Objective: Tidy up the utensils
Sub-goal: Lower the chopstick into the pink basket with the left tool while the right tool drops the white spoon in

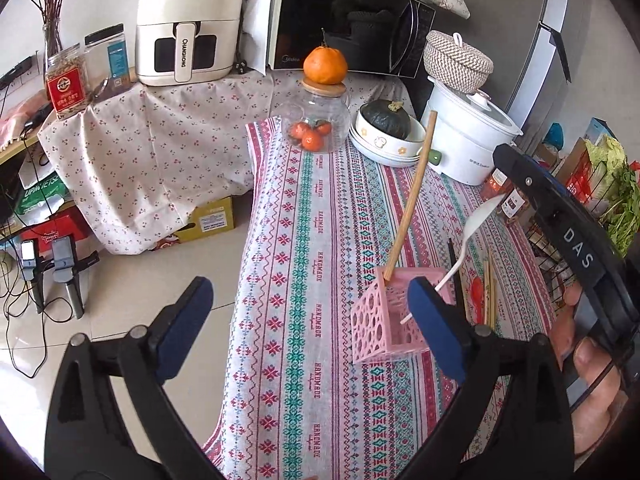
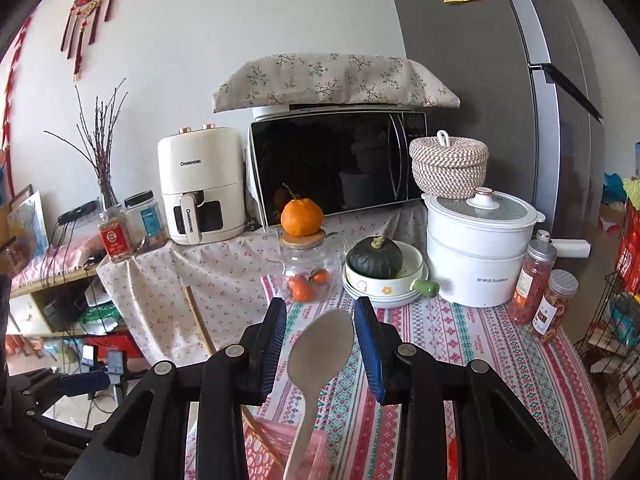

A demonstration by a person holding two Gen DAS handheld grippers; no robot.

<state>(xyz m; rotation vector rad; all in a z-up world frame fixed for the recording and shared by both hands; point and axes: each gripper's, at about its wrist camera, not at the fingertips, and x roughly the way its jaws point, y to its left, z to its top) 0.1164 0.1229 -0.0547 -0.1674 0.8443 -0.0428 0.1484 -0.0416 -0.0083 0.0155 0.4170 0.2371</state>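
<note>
Utensils first, left wrist view: a white spoon [image 1: 472, 232] and wooden stick [image 1: 412, 196] stand in the pink holder [image 1: 384, 320], lower right; chopsticks [image 1: 489, 292] lie beside it. The left gripper [image 1: 308, 312] gapes empty.

Right wrist view: the right gripper [image 2: 320, 344], spread, flanks the spoon [image 2: 316, 364] at lower centre.

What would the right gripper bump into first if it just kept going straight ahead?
Probably the white spoon standing between the open fingers of the right gripper; beyond it, the glass jar of oranges, though depth is hard to judge.
</note>
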